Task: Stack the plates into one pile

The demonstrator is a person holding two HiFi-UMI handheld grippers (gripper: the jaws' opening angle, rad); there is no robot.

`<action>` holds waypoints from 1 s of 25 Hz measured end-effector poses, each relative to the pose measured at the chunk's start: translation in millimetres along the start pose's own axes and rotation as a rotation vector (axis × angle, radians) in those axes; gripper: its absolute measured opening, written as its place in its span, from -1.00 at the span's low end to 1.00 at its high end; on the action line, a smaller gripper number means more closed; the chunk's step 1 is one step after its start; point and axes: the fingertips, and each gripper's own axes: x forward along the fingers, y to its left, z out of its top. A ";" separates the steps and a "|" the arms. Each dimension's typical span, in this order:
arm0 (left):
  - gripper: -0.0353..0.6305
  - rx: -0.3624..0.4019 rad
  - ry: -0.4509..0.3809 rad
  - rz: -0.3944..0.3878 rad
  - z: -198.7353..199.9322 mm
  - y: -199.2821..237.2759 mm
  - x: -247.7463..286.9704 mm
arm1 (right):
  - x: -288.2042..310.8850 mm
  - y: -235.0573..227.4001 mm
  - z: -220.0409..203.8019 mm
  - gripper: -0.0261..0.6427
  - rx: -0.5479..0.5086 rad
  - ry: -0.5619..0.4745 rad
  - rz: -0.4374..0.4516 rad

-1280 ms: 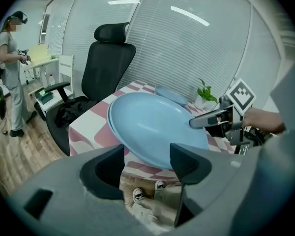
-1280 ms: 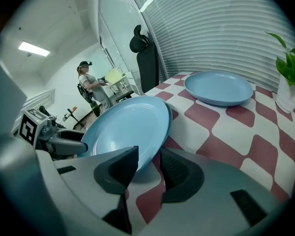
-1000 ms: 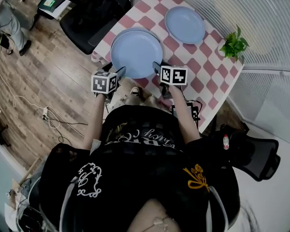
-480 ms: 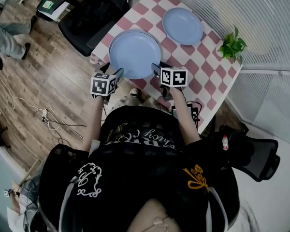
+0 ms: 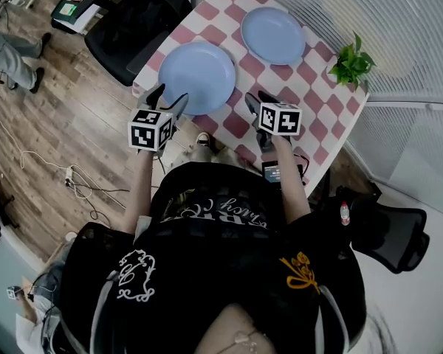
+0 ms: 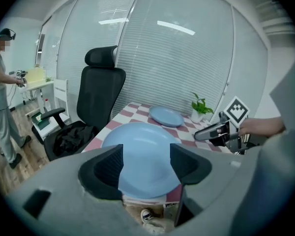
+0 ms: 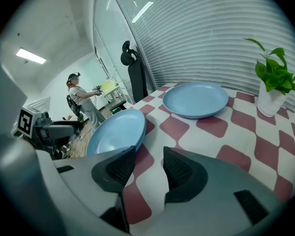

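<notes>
The person's black shirt fills the bottom of the head view, with both arms reaching up the frame toward a table [image 5: 310,102] covered in a red-and-white checked cloth. The left gripper [image 5: 170,96] hovers at the table's near edge, left of centre. Its jaws stand wide apart and grip nothing, though its own view shows the near plate [image 5: 197,76] through the gap. The right gripper [image 5: 256,98] hangs over bare cloth just right of that plate. Its jaws have just been opening and are now spread, with only checked cloth between them.

The near plate is pale blue and lies flat on the cloth at centre frame, just beyond the left gripper's tips. The far plate [image 5: 273,35] is the same blue and sits apart from it, up and to the right — the two are not stacked. A small plant [image 5: 348,63] in a white pot stands near the table's edge at upper right. A black office chair [image 5: 129,28] stands beside the table at upper left.
</notes>
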 end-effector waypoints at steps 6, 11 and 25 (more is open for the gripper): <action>0.00 0.120 -0.076 -0.091 62.2 -29.2 20.4 | -22.1 -52.3 20.3 -0.44 0.026 -0.054 -0.059; 0.00 0.281 -0.088 -0.233 115.0 -60.9 55.3 | -35.7 -96.0 43.5 -0.44 0.048 -0.113 -0.094; 0.00 0.418 0.225 -0.345 132.4 -70.5 225.9 | -19.4 -195.4 87.9 -0.44 0.304 -0.257 -0.128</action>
